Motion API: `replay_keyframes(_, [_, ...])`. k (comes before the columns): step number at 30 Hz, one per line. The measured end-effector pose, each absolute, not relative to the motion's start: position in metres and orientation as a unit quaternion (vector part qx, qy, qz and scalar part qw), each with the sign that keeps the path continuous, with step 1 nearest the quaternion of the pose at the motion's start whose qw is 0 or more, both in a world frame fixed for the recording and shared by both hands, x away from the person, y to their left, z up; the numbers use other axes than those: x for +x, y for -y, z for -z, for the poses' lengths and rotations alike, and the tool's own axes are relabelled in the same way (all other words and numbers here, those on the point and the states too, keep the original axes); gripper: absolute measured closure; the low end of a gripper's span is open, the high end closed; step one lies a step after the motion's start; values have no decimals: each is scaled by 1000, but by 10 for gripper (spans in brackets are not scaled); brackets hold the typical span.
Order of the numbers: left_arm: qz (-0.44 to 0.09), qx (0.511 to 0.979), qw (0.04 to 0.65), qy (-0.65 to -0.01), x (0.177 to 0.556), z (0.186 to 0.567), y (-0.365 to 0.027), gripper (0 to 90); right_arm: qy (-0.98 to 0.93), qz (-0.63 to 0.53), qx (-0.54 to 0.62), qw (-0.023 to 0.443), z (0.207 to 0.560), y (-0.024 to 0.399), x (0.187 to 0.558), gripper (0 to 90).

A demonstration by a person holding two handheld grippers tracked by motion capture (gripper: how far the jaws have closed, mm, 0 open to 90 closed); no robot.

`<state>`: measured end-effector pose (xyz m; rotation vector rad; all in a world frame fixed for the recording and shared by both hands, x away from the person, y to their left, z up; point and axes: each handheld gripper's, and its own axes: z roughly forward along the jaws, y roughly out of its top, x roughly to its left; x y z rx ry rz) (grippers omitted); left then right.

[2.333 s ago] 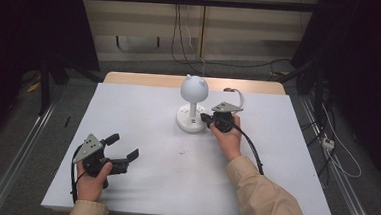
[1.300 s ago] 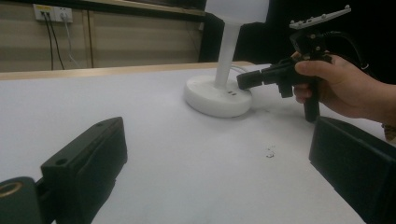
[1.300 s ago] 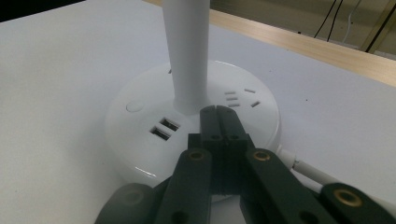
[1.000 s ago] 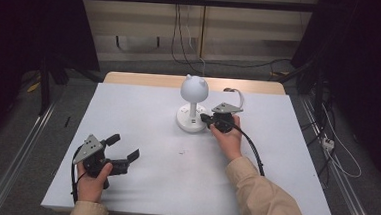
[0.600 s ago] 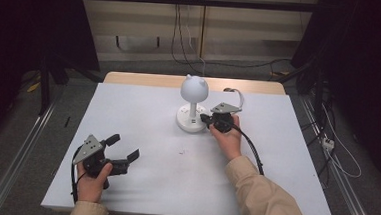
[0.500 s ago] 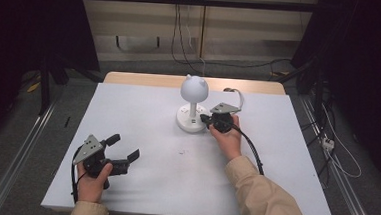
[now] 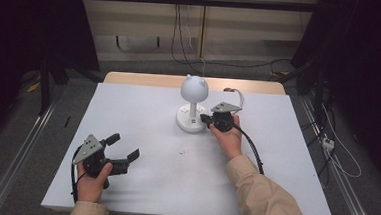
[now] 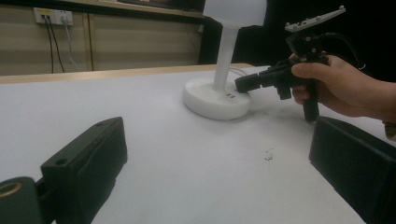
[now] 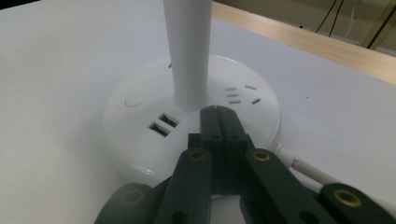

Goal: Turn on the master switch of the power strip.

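White lamp (image 7: 193, 107) stands upright near the middle of the desk's far edge: round shade on a vertical stem, disc base (image 9: 140, 135) flat on the white desk (image 7: 273, 192).

Right hand-held gripper (image 7: 205, 120) sits at the base's right side, pointing left into it. In the right gripper view the jaws are pressed together, nothing between them, tips over the top of the base right at the foot of the stem (image 9: 189, 51). Touching or just above the base: cannot tell.

On the base top: a round button (image 9: 134, 100) left of the stem, two USB ports (image 9: 163, 125) on the near face, socket slots (image 9: 240, 94) to the right. From the tips the button lies to the left, past the USB ports. Judgement: if the button is the goal, a short sideways shift and a press down would reach it.

Left hand-held gripper (image 7: 124, 151) rests near the desk's front left corner, jaws spread wide and empty, well apart from the lamp. Right hand is plainly the nearer.

White cord (image 9: 303, 168) leaves the base beside the right gripper. Small speck (image 7: 181, 150) on the desk nearer its middle.

No brand, label or readable writing anywhere.
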<state>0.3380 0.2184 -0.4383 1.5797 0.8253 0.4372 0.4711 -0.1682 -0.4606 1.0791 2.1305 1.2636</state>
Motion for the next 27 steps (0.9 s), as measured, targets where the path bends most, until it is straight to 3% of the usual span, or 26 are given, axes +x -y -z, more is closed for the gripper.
replay_keyframes(4, [-190, 684, 606, -359, 339, 439, -221, 39, -761, -463, 392, 230, 458, 167, 471, 900])
replay_keyframes(8, [-191, 681, 609, -358, 339, 438, -222, 39, -763, -452, 400, 233, 457, 163, 469, 809])
replay_keyframes(15, [-190, 684, 607, -357, 340, 439, -219, 39, -752, -465, 410, 223, 451, 165, 465, 738])
replay_keyframes(18, [-190, 685, 607, -357, 340, 439, -219, 39, -753, -464, 410, 221, 449, 163, 464, 671])
replay_keyframes(20, [-189, 685, 606, -357, 340, 439, -219, 39, -746, -469, 423, 209, 447, 163, 462, 548])
replay_keyframes(27, [-190, 686, 606, -355, 340, 439, -218, 39, -742, -466, 434, 210, 443, 166, 459, 414])
